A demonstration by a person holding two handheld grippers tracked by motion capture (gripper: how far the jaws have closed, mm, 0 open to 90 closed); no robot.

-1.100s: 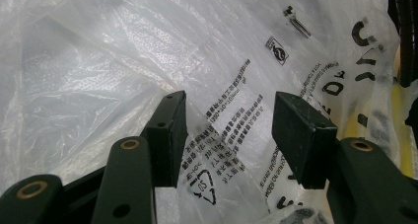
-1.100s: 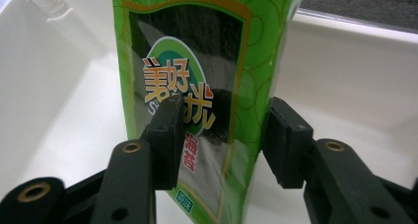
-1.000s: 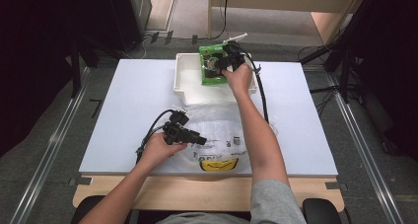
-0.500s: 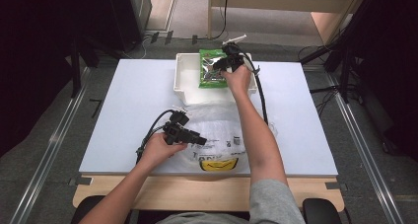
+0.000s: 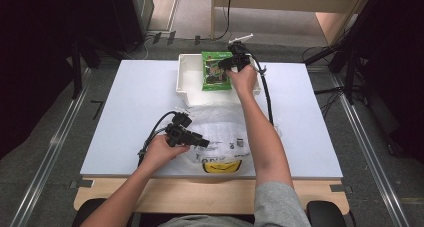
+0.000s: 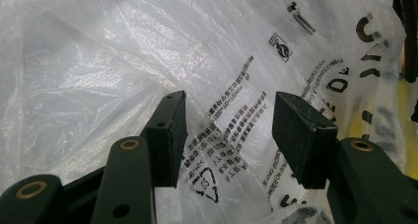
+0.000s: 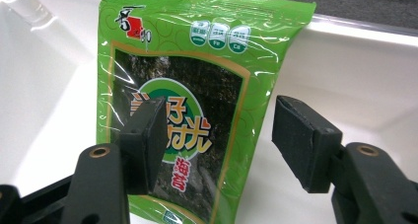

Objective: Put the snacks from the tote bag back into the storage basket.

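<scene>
— The fingers (image 7: 145, 145) on the right gripper (image 7: 217, 145) stand wide apart, and they have just been spreading. The flat green foil packet of seaweed with the dark window and red lettering (image 7: 197, 86) shows between them, but neither pad presses on it, so it lies loose.

— Where is that packet lying?

— In the shallow white plastic tray (image 5: 187, 79) at the far edge of the white table (image 5: 125, 117). From above, the packet (image 5: 215, 71) lies flat in the tray's middle, its top end against the far rim. The right gripper (image 5: 231, 63) hangs just over its right edge, with the person's right hand (image 5: 243, 79) behind it and the arm stretched across the table.

— And the other side?

— The left gripper (image 6: 226, 130) also has its fingers (image 6: 167, 135) well apart, nothing pinched between them. Under them lies the crinkled clear plastic bag with black print and a yellow patch (image 6: 148, 61); I can't tell if the tips touch the film.

— Where is the bag on the table?

— Near the person's edge, well apart from the packet. From above, the bag (image 5: 225, 132) spreads from just below the tray towards the near edge, with the left gripper (image 5: 200, 141) over its left part, held by the left hand (image 5: 162, 149). A black cable (image 5: 267, 94) trails from the right gripper down across the bag's far side.
</scene>
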